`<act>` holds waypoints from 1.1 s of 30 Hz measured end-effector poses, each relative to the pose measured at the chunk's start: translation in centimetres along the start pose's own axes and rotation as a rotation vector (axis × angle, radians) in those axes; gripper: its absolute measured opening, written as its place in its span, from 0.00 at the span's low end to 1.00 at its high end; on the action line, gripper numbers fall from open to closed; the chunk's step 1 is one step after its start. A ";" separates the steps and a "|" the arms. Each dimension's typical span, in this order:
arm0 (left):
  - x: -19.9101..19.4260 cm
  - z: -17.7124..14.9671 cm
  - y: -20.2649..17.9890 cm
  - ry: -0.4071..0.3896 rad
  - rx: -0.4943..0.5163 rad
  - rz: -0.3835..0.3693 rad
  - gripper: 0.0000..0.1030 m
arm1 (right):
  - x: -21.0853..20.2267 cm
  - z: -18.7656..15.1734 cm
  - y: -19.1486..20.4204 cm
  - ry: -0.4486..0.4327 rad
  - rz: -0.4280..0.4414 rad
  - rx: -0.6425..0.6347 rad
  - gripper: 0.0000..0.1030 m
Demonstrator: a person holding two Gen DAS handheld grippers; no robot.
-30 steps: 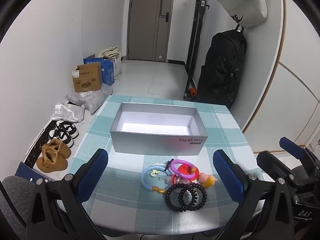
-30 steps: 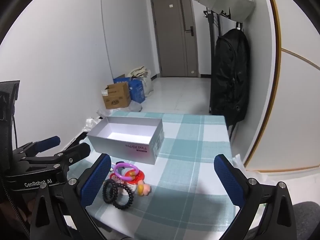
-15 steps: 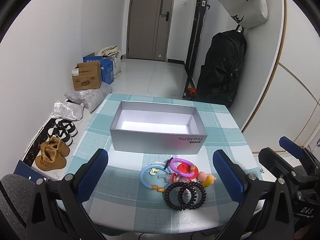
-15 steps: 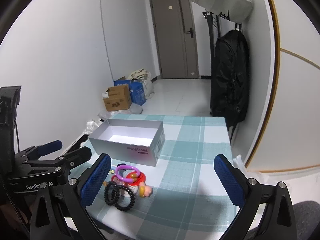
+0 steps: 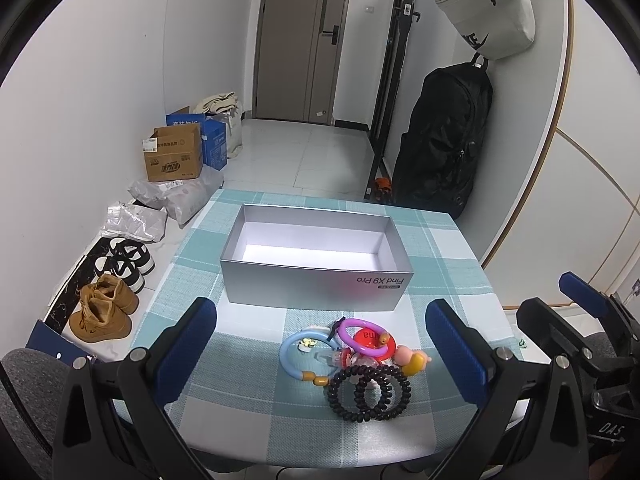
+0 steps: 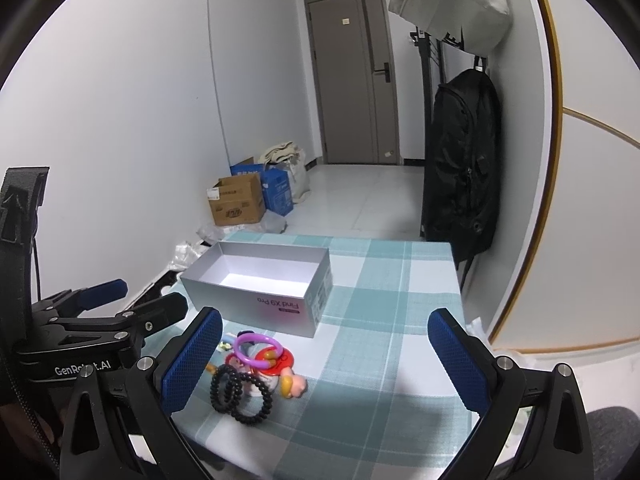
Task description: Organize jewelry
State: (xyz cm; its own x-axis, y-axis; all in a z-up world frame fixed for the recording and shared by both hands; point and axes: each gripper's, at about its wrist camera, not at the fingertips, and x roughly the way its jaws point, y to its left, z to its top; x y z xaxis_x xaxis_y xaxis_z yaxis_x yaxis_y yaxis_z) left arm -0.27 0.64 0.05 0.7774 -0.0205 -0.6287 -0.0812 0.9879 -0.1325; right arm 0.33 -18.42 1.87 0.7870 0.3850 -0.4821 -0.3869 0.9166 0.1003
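A pile of jewelry lies on the checked tablecloth (image 5: pixel 248 384) near the front edge: black coil bands (image 5: pixel 368 393), a blue ring (image 5: pixel 306 350), a purple ring (image 5: pixel 362 330) on a red piece, and a small pink-and-yellow figure (image 5: pixel 412 357). Behind it stands an open silver box (image 5: pixel 316 280), empty inside. My left gripper (image 5: pixel 320 354) is open, hovering above the pile. My right gripper (image 6: pixel 326 364) is open and empty, to the right of the pile (image 6: pixel 256 372). The box (image 6: pixel 260 304) shows there too.
The table is small, with edges close on all sides. Shoes (image 5: pixel 104 312), cardboard boxes (image 5: pixel 174 158) and bags lie on the floor at the left. A black backpack (image 5: pixel 440 140) hangs at the back right, by a closed door (image 5: pixel 304 40).
Both grippers have pulled back and risen slightly; the table and pile sit a little farther off in both views. The jewelry and box have not moved.
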 end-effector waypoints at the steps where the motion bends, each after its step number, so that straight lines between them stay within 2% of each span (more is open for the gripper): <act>1: 0.0 0.0 0.0 -0.001 0.000 0.000 0.99 | 0.0 0.0 0.0 0.001 -0.001 0.000 1.00; 33: -0.2 -0.4 -0.2 0.006 0.016 0.003 0.99 | 0.0 0.2 -0.2 -0.007 -0.018 0.010 1.00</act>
State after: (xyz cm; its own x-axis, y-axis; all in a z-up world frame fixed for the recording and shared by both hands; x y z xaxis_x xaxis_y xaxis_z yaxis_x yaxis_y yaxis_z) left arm -0.63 0.36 -0.06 0.7732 -0.0188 -0.6339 -0.0732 0.9902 -0.1186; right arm 0.48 -18.54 1.98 0.7971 0.3694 -0.4777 -0.3684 0.9243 0.1001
